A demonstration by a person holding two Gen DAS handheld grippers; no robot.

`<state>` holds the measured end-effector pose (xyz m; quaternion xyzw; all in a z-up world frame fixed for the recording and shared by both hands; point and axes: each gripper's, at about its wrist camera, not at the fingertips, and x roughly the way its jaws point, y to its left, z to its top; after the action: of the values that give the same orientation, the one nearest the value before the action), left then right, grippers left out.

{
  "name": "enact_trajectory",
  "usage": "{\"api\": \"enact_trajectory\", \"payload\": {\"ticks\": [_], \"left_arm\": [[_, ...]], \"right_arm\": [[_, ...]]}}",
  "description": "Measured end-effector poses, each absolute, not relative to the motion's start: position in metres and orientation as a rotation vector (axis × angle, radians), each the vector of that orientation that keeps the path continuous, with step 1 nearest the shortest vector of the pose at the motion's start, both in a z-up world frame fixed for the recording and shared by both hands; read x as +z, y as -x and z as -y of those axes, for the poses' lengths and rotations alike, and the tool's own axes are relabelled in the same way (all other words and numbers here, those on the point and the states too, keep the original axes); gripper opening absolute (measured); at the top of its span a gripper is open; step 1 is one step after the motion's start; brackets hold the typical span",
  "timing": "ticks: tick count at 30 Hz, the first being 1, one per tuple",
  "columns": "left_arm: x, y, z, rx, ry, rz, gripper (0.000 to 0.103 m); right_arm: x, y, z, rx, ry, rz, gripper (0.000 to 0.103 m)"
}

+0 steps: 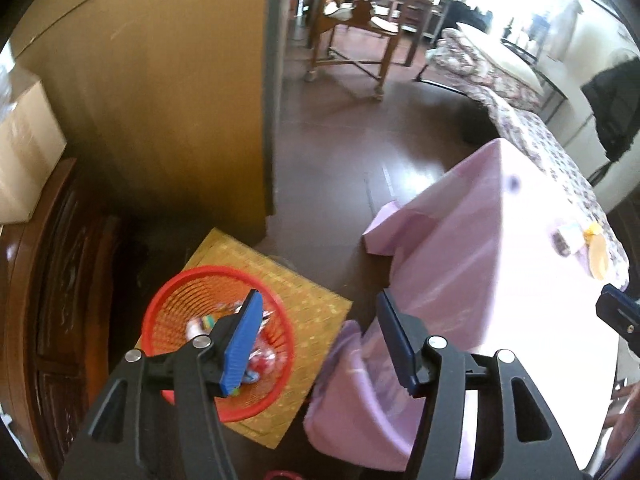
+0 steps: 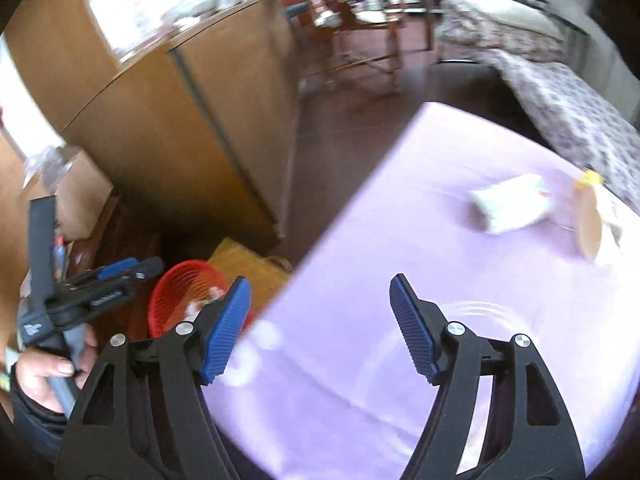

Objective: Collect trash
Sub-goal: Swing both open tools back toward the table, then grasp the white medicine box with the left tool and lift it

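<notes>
A red mesh waste basket [image 1: 176, 300] stands on the floor on a yellow mat [image 1: 304, 308], with several wrappers [image 1: 264, 360] lying inside. My left gripper [image 1: 320, 344] hangs above it and to its right, open, with nothing between its blue pads. My right gripper [image 2: 320, 328] is open over the edge of the table under a lilac cloth [image 2: 460, 280], also with nothing in it. On that cloth lie a crumpled white packet [image 2: 512, 208] and a tan disc-shaped thing with a yellow scrap [image 2: 588, 224]. The basket [image 2: 180, 292] shows at lower left in the right wrist view.
A tall tan cabinet [image 1: 160, 100] stands behind the basket, a dark carved wooden piece [image 1: 56, 300] to its left. Wooden chairs [image 1: 352, 28] and a bed with a flowered cover [image 1: 520, 96] lie farther back. A hand [image 2: 44, 372] grips the left tool's handle.
</notes>
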<state>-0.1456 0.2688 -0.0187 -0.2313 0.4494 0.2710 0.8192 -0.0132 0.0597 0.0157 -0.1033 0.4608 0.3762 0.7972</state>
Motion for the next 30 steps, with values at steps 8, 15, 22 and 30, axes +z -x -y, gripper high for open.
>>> {"api": "enact_trajectory", "payload": {"ticks": [8,15,22,30], "left_arm": [[-0.007,0.090,-0.223,0.483,0.405,-0.947,0.073],[-0.010,0.037,-0.179,0.394,0.311,-0.968,0.081],[-0.013,-0.017,-0.136,0.309,0.206,-0.973,0.085],[-0.017,-0.073,-0.091,0.217,0.129,-0.974,0.089]], "right_arm": [[0.010,-0.030,0.014,0.632,0.166,-0.949,0.074],[-0.001,-0.059,0.067,0.549,0.095,-0.938,0.076],[-0.008,-0.082,0.101,0.485,0.019,-0.928,0.078],[-0.004,-0.107,0.128,0.420,0.050,-0.875,0.081]]}}
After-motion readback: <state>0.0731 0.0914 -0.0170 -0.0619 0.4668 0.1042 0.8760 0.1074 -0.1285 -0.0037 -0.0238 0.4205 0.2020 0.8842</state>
